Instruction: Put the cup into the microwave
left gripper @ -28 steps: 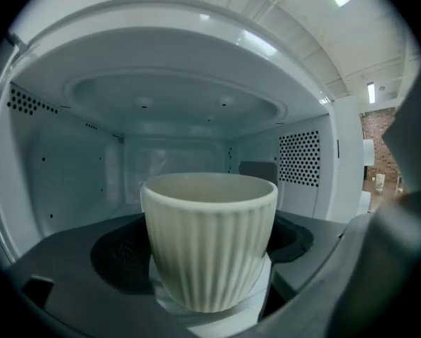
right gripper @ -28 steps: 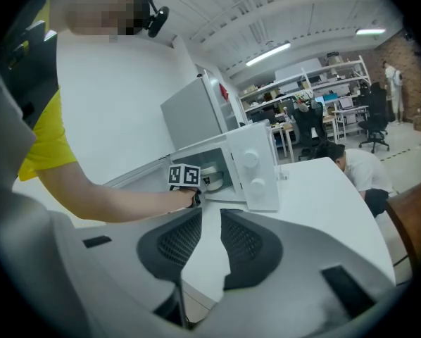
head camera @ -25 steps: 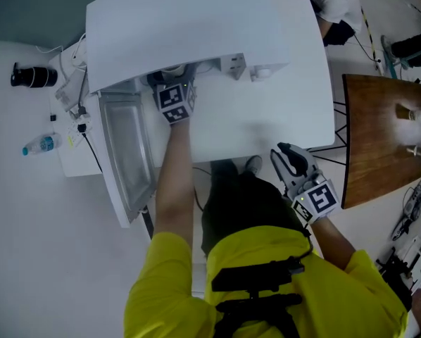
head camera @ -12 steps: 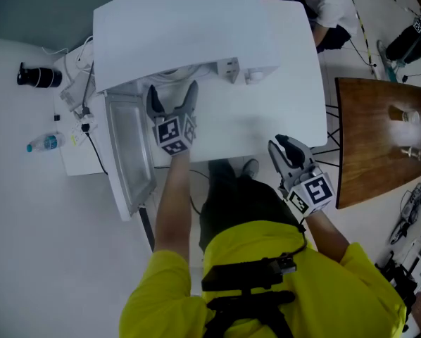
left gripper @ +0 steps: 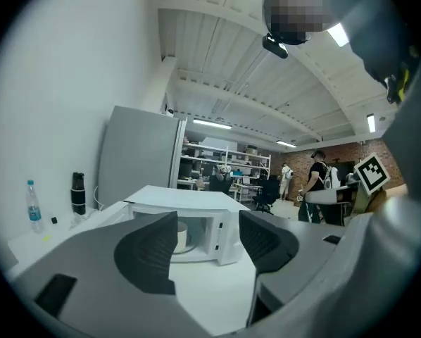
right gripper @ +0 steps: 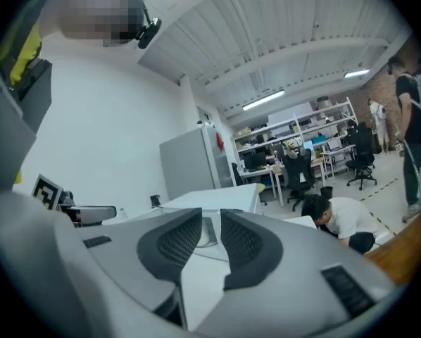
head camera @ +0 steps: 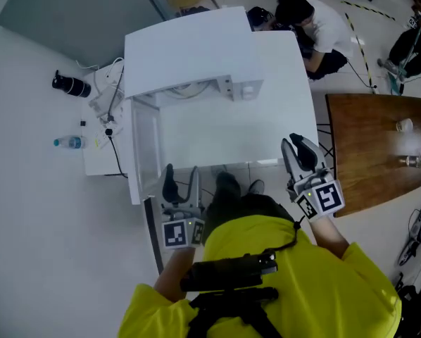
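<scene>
While cup point(left gripper: 181, 236) sits inside microwave point(left gripper: 186, 196), just-narrowed empty left tongs point(left gripper: 207, 220) seemingly half-hide it

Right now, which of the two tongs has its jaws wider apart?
The left tongs: empty, jaws clearly apart though they have just been closing. The right tongs show only a narrow slit, also empty.

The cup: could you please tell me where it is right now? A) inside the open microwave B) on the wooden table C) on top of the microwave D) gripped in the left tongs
A: in the left gripper view the cup stands inside the open microwave, well beyond the left tongs, whose jaws have just been closing partway with nothing between them.
</scene>
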### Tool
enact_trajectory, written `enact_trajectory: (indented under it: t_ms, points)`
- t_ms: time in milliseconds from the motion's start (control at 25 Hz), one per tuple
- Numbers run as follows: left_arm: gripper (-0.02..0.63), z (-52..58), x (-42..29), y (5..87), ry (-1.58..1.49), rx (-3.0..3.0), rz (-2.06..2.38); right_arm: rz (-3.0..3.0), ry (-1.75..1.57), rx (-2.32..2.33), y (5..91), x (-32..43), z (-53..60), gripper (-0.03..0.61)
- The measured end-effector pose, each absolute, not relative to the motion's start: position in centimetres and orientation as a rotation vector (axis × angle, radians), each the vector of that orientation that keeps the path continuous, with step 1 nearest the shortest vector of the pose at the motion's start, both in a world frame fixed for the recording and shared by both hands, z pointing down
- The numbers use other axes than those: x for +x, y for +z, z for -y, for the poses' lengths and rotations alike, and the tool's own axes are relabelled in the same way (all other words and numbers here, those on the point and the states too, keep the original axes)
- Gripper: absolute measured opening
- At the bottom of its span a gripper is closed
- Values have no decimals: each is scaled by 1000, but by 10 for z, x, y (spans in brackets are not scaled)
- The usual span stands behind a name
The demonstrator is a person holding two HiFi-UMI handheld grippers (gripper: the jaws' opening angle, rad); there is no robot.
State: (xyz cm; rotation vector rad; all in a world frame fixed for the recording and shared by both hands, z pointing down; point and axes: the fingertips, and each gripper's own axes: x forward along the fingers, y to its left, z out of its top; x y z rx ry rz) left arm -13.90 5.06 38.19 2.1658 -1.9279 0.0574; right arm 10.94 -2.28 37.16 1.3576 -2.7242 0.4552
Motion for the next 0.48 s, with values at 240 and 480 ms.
enact_trajectory:
  t_ms: [240,480]
  points:
    - [149,-88,-132,330,-23,2200,1978,2786,365,1368,332,131,-13,91]
    - [84,-91,-121,299,-57,2262,2038,2844,320,1424,300,151,-21,29]
